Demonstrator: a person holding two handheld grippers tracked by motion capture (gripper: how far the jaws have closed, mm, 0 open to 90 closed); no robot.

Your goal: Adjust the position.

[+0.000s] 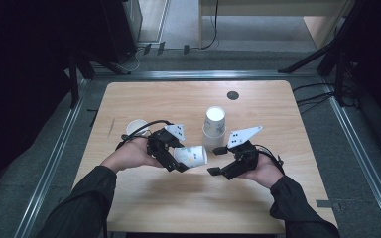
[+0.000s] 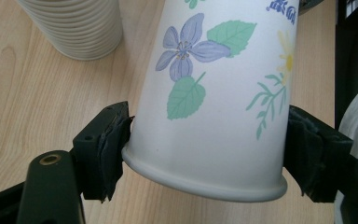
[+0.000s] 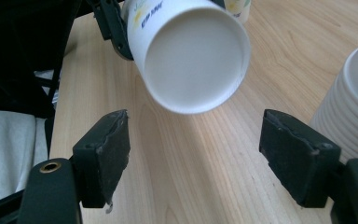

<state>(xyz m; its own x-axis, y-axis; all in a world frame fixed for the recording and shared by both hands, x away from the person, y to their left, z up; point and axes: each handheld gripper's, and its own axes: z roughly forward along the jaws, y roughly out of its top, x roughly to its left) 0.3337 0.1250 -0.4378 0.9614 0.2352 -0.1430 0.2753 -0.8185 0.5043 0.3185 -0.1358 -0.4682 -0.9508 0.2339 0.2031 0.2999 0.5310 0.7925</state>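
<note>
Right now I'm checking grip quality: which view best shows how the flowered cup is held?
The left gripper view: the flowered cup sits clamped near its rim between both pads. The high view shows it small, lying sideways in the left gripper. The right gripper view shows mainly its base.

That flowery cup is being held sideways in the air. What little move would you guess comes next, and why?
Probably the left gripper carries the flowered cup a little further toward the right gripper, or turns it upright. The left jaws clamp the cup near its rim, its base faces the right gripper, whose jaws stand open with nothing between them. The cup stack stands just behind.
</note>
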